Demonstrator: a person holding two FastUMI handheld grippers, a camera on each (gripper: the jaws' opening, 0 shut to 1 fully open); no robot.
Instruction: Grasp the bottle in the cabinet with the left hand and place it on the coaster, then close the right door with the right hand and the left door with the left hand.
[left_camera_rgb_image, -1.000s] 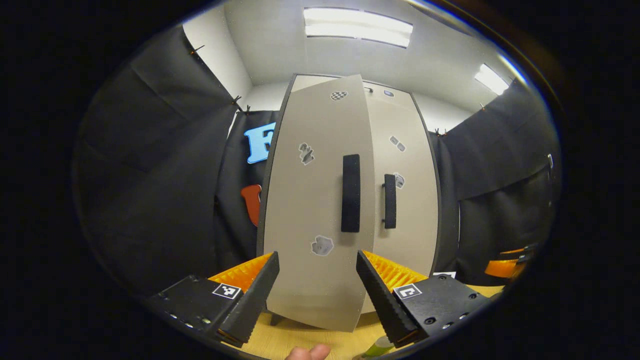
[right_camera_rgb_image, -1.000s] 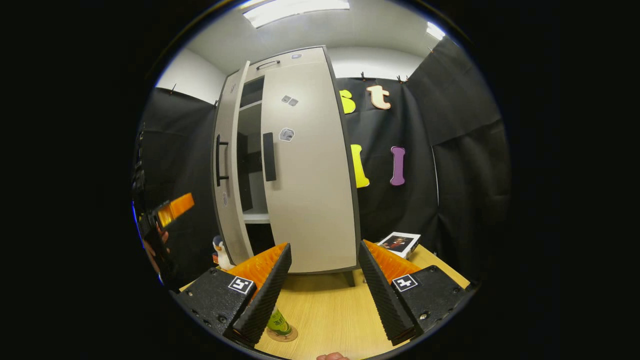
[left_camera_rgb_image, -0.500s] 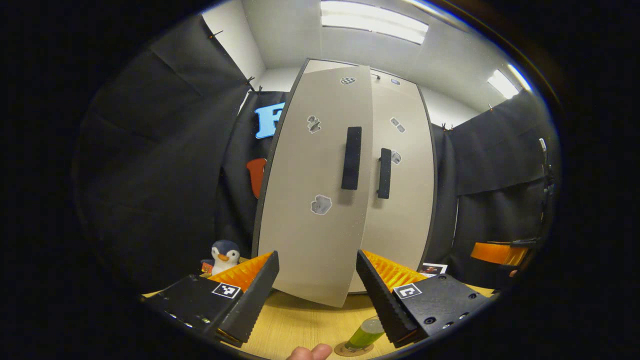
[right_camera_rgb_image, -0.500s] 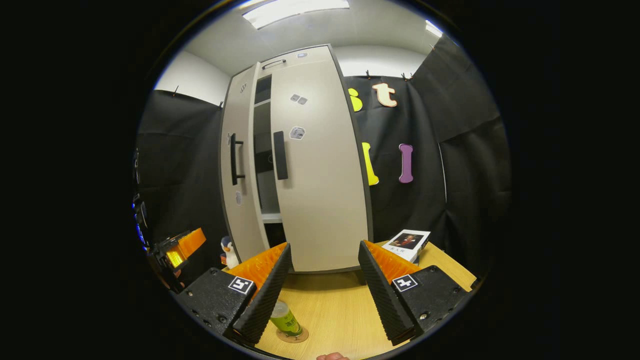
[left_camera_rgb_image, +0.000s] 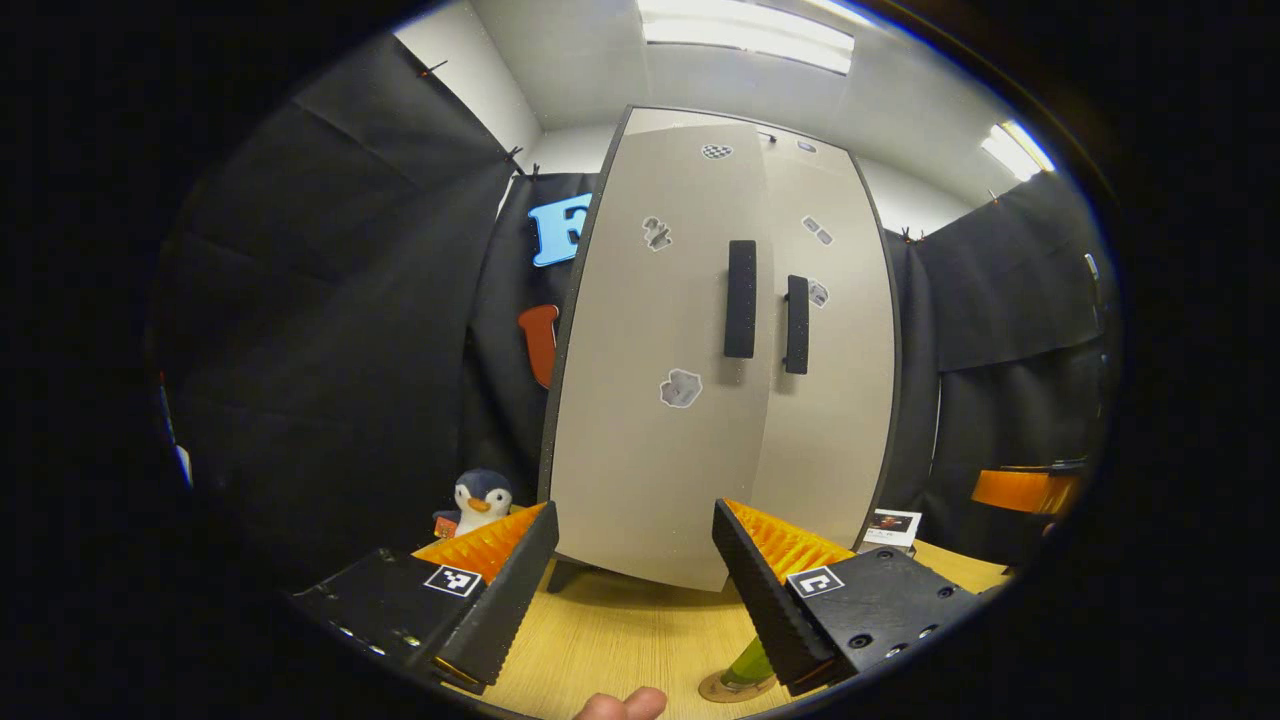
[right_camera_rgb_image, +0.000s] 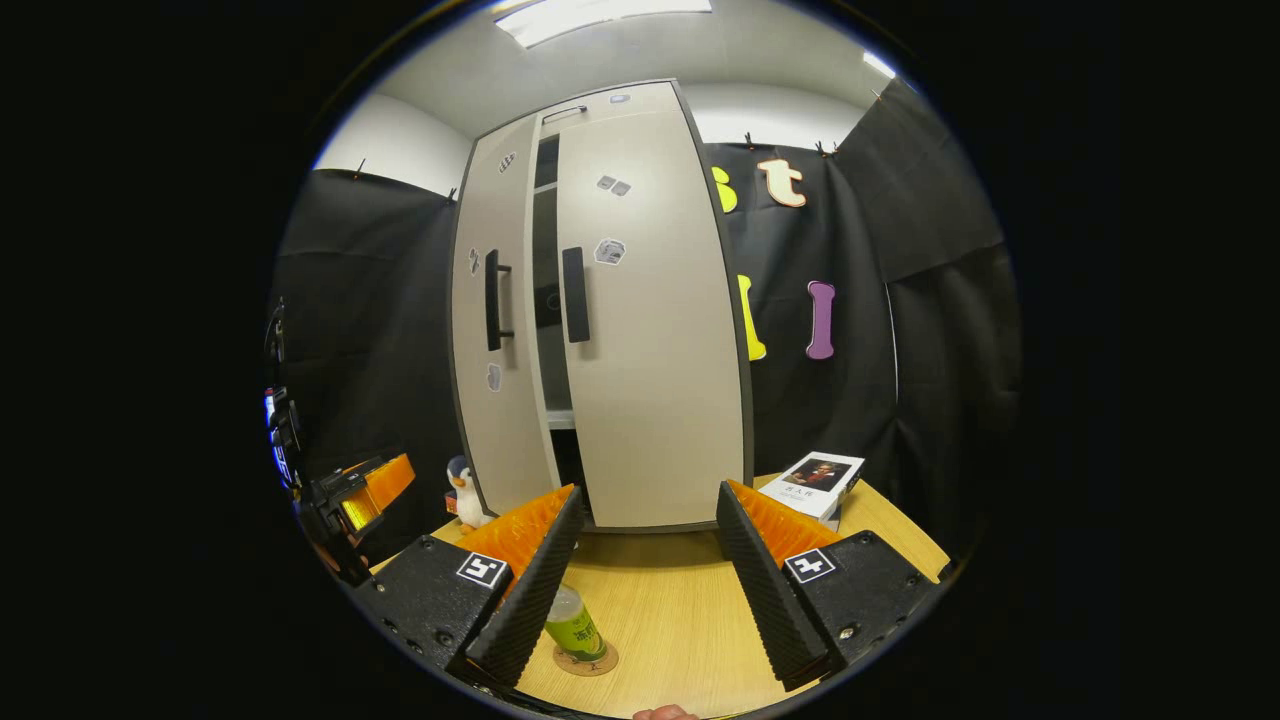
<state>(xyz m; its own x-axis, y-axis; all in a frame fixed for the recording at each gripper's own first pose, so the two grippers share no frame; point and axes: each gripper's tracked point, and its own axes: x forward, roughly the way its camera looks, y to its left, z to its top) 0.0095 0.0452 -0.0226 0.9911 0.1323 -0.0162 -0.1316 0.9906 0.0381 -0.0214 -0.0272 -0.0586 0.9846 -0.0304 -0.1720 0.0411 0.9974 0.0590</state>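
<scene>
cabinet (right_camera_rgb_image: 650, 330) is seen upright at the back of the wooden table (right_camera_rgb_image: 660, 610), right door (right_camera_rgb_image: 655, 330) shut flush, left door (left_camera_rgb_image: 660, 380) not fully shut: a narrow dark gap is seen between the two doors in the right gripper view. left door handle (left_camera_rgb_image: 740, 298) and right door handle (left_camera_rgb_image: 796, 324) are seen close side by side. bottle (right_camera_rgb_image: 573, 624) is seen standing on the coaster (right_camera_rgb_image: 586, 660), near the table's front, so placing is judged done. left gripper (left_camera_rgb_image: 632, 585) is spread apart, nothing held, facing the left door's lower part. right gripper (right_camera_rgb_image: 648, 575) is likewise spread and empty, held back from the cabinet. step in hand is judged as finishing the left door: a flat push near the handle edge is advised, eased until flush, bottle kept clear of
</scene>
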